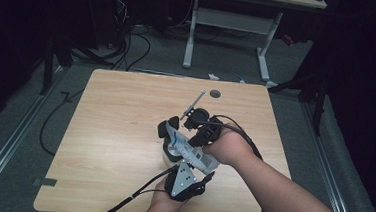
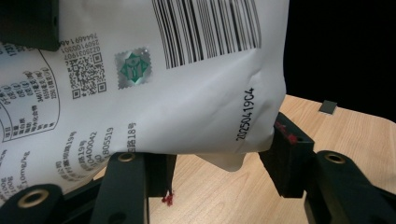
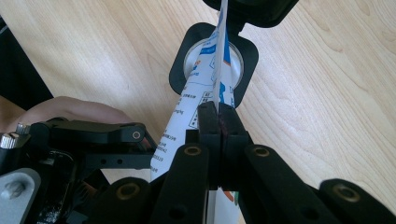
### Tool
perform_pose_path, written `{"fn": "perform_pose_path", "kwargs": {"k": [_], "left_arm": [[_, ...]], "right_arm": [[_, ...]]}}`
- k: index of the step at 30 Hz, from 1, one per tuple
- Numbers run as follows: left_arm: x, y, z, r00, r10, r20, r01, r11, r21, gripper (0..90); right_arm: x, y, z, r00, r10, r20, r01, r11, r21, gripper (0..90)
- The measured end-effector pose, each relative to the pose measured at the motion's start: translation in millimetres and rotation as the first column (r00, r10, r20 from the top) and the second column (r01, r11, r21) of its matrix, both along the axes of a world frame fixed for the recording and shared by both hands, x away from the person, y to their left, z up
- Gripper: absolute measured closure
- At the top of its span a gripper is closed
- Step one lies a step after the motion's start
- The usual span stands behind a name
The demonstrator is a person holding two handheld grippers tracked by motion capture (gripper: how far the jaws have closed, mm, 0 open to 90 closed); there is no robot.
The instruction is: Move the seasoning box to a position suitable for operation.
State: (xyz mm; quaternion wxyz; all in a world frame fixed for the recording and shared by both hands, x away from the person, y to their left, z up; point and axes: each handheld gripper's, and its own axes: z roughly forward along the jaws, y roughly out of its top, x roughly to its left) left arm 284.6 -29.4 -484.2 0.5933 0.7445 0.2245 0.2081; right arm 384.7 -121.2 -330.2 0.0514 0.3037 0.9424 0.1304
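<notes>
Your white packet (image 3: 196,100) hangs tilted above the round tin (image 3: 236,60) in its black holder on the tabletop (image 1: 124,131), mouth down. The left hand-held gripper (image 2: 219,163) squeezes its body, the right hand-held gripper (image 3: 218,119) pinches an edge flat; the pouring looks underway, not finished.

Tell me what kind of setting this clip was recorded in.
Probably a lab or workshop set up for recording: a bare wooden table stands on grey carpet, loose cables run across the floor, and another desk's white frame stands behind, with dark surroundings.
</notes>
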Motion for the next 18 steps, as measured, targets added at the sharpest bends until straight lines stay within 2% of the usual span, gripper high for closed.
{"fn": "perform_pose_path", "kwargs": {"k": [18], "left_arm": [[-6.5, 3.0, -12.0, 0.9998, -0.015, -0.010, 0.015, 0.9999, 0.005, 50.9]], "right_arm": [[-4.8, -4.3, -5.4, 0.9998, -0.003, -0.020, 0.003, 1.000, 0.001, 90.0]]}}
